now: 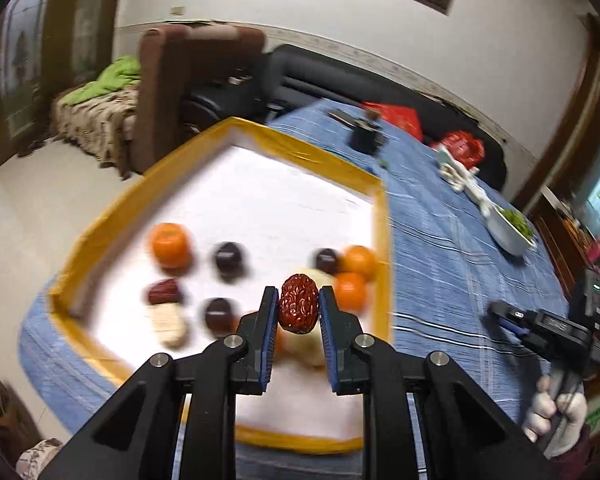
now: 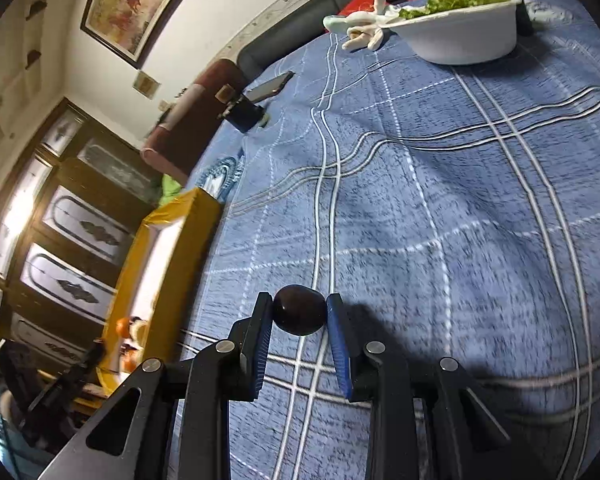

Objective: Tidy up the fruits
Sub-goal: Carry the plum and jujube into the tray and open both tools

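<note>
Jujube [image 1: 299, 303] pinched between left tongs [image 1: 299, 305].

white bowl [image 2: 466, 36] of greens, phone [image 2: 270, 86]

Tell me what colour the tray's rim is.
Yellow-orange, around a white floor; the tray shows best in the left wrist view.

Tray [image 1: 382, 240] on tablecloth [image 1: 460, 248] w/ fruit inside — bowl [image 2: 460, 36] farther back.
</note>
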Action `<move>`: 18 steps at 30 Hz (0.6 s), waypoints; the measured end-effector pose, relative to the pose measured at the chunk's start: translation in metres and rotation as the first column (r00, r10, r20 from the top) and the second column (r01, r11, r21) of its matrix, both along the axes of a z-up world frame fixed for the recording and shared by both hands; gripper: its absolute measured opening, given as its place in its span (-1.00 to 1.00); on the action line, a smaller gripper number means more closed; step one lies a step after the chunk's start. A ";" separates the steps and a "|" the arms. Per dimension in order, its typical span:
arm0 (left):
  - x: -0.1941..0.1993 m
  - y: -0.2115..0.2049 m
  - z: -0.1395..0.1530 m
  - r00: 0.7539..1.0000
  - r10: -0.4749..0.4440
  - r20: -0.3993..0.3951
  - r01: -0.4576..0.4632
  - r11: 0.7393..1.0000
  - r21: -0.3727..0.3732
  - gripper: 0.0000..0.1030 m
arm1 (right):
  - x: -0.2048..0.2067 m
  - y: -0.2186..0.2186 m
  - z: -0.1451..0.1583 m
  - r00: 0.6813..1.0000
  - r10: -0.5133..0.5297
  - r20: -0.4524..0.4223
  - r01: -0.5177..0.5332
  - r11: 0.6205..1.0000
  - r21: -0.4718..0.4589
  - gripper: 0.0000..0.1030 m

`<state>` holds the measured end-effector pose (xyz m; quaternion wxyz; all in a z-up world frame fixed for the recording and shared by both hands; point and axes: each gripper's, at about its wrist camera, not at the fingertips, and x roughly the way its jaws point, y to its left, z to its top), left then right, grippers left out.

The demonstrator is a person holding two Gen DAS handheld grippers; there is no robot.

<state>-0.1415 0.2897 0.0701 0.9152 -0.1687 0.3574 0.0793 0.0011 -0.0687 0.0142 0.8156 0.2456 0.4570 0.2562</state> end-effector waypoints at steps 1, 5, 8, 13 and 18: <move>-0.004 0.007 0.000 1.000 0.018 0.001 -0.018 1.000 0.010 -0.62 | -0.005 0.001 0.004 1.000 0.001 0.012 0.000 1.000 -0.011 -0.40; -0.012 0.026 -0.007 0.998 0.068 -0.002 -0.068 0.997 0.031 -0.62 | -0.023 0.024 0.022 0.998 0.049 0.044 -0.048 0.999 -0.018 -0.39; -0.014 0.040 -0.016 0.996 0.083 -0.016 -0.083 0.997 -0.001 -0.62 | -0.036 0.064 0.039 0.987 0.147 0.066 -0.144 0.989 -0.047 -0.39; -0.019 0.055 -0.023 0.995 0.100 -0.028 -0.100 0.995 -0.029 -0.62 | -0.056 0.130 0.054 0.952 0.292 0.090 -0.285 0.955 -0.089 -0.38; -0.024 0.066 -0.021 0.992 0.122 -0.012 -0.122 0.991 -0.054 0.17 | -0.069 0.190 0.053 0.910 0.406 0.087 -0.394 0.911 -0.122 -0.38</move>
